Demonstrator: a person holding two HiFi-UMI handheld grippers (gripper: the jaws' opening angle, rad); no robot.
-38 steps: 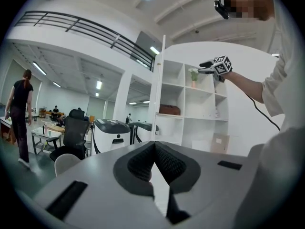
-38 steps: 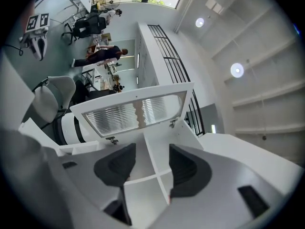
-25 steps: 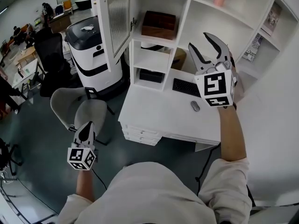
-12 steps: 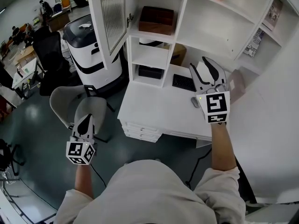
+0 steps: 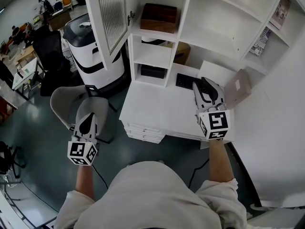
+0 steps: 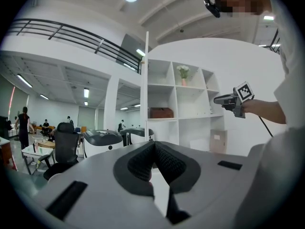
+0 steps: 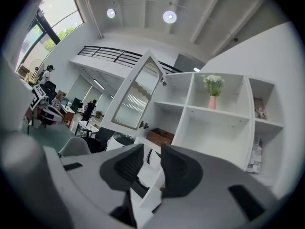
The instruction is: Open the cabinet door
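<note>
Cabinet door (image 5: 112, 18), at 11 o'clock in the head view, stands swung open. Expect a light, rigid panel with fragile ribbed glass; grasp its knob (image 5: 129, 17). Left gripper (image 5: 87, 122): pressed together. Right gripper (image 5: 206, 87): jaws just closing, part-spread, empty.

No text can be read; print on the paper (image 5: 260, 41) in the shelf (image 5: 188, 13) is too small

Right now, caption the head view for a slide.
Cabinet door open; right gripper over desk, fingers just closing on nothing.
</note>
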